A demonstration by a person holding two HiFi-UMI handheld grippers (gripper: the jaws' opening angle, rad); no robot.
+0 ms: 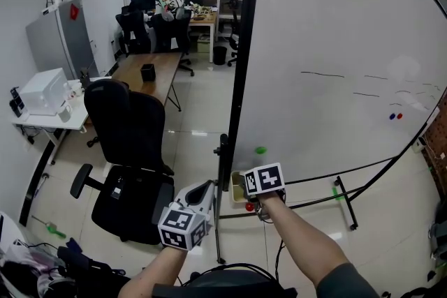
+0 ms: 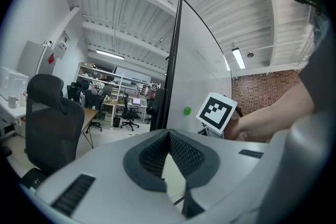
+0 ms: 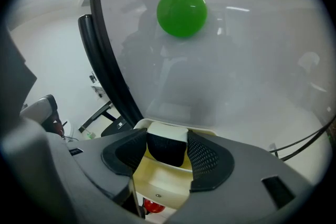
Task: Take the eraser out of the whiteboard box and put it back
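Eraser [image 3: 167, 145] in box [image 3: 157, 186], clamped by right hand-held gripper [image 3: 167, 136]; left hand-held gripper [image 2: 169, 135] closed, empty. Removal step, apparently; next: lift clear of box.

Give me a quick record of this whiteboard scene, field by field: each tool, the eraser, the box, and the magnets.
right tool: jaws closed on the eraser, angled down at the box
left tool: jaws together, nothing between them, held off the board
eraser: black with a pale top, gripped at the box's opening
whiteboard box: cream, mounted by the lower left corner of the whiteboard
green magnet: on the board, above the box
red round object: just below the box
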